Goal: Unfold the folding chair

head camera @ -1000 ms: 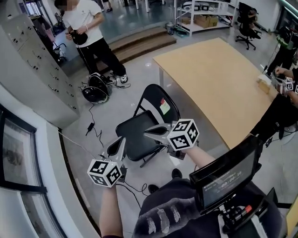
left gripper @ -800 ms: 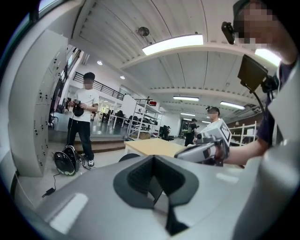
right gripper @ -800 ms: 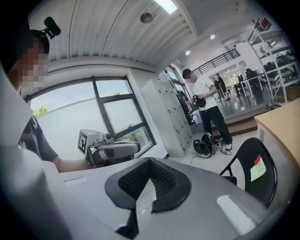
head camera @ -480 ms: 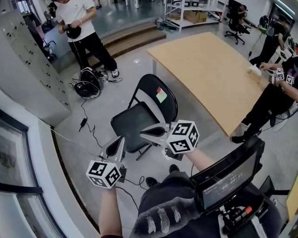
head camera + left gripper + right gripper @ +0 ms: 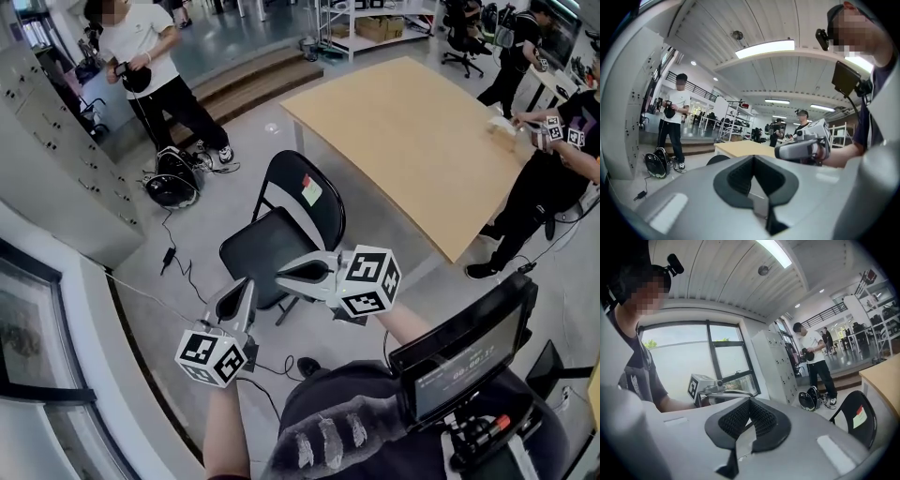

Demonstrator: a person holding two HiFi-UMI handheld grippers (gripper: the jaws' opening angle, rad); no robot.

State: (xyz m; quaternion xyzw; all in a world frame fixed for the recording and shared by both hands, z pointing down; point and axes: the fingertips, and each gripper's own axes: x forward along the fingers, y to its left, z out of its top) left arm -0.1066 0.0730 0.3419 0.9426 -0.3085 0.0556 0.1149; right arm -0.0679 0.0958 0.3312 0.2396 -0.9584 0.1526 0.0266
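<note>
Drifted slightly sideways since a second ago, the left claw [image 5: 245, 284] and right claw [image 5: 283, 274] are both pressed together, empty, with the black metal folding chair [image 5: 265, 251] just ahead, apparently already fully unfolded.

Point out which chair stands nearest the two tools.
The black folding chair, standing open on the floor just ahead of the left tool and right tool. The wheeled office chair sits far off beyond the wooden table.

Your dark shirt [image 5: 349, 417] carries pale printed marks. Your left gripper [image 5: 247, 283] and right gripper [image 5: 280, 275] are grey, each bearing a white cube [image 5: 368, 280] of black square markers.
</note>
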